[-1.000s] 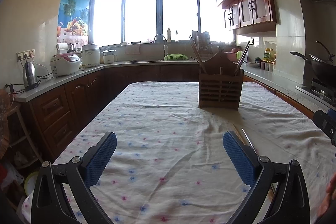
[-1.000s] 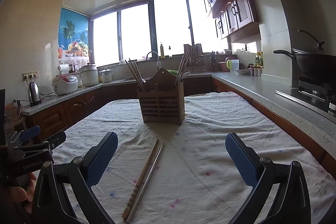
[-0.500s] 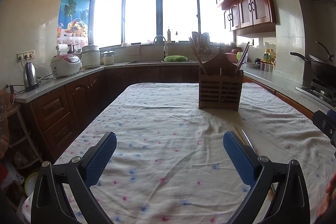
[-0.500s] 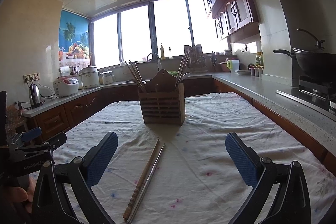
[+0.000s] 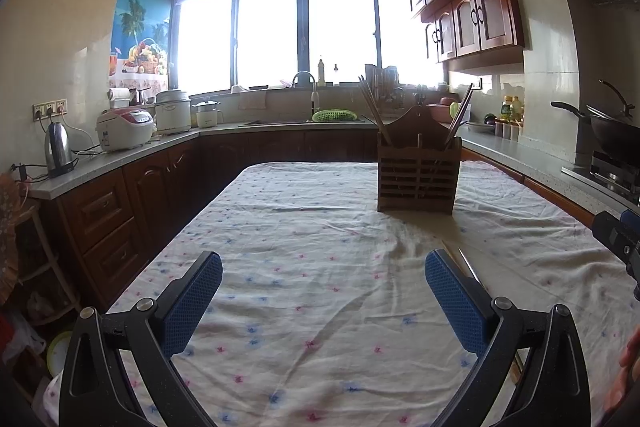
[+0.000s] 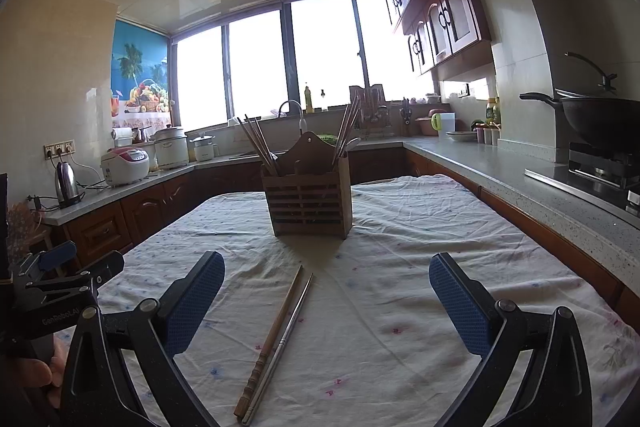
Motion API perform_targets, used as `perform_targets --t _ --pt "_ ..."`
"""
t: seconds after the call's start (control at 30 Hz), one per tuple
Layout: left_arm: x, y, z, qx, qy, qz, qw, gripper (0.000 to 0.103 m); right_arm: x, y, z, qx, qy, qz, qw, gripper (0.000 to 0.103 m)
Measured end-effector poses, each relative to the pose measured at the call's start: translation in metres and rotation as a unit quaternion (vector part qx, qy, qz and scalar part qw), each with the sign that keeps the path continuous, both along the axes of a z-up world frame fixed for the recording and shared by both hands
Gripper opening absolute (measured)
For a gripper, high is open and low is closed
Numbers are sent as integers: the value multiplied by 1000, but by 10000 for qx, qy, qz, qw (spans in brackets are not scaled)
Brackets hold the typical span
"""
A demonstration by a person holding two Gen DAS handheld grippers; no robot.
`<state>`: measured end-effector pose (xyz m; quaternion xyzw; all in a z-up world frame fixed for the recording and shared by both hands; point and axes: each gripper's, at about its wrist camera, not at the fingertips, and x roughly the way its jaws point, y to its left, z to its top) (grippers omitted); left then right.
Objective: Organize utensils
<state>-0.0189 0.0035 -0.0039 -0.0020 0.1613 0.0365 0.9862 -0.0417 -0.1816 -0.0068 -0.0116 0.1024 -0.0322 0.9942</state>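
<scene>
A slatted wooden utensil holder (image 6: 308, 201) stands mid-table with chopsticks leaning out of both sides; the left wrist view has the holder (image 5: 418, 173) right of centre. Two loose chopsticks lie side by side on the cloth in front of it: a wooden chopstick (image 6: 272, 337) and a metal chopstick (image 6: 282, 343). They rest between the fingers of my right gripper (image 6: 326, 293), which is open and holds nothing. My left gripper (image 5: 324, 291) is open too, above bare cloth; the chopsticks' far ends (image 5: 464, 261) peek beside its right finger.
A white flowered tablecloth (image 5: 304, 227) covers the table. Counters run along the left, back and right, with a kettle (image 5: 58, 149), rice cooker (image 5: 124, 129) and a wok (image 6: 600, 115) on a stove. The other gripper (image 6: 60, 285) and a hand show at the left.
The right wrist view has crept slightly closer to the holder and chopsticks. Both grippers stay open; nothing on the table moved.
</scene>
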Motion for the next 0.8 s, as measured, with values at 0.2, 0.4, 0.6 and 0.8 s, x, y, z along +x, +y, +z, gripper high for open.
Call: perform_targets --t 0.2,0.4,0.6,0.8 --pt "-1 -2 0 13 4 -12 10000 102 0 0 0 -1 -1 4 10000 103" --pt "-2 -2 0 -26 8 1 10000 102 0 0 0 0 -3 -1 10000 103" --pt "-1 -3 1 -33 31 15 10000 102 0 0 0 6 -1 5 10000 103" --pt "-1 -4 0 -31 32 7 10000 102 0 0 0 1 -2 5 10000 103"
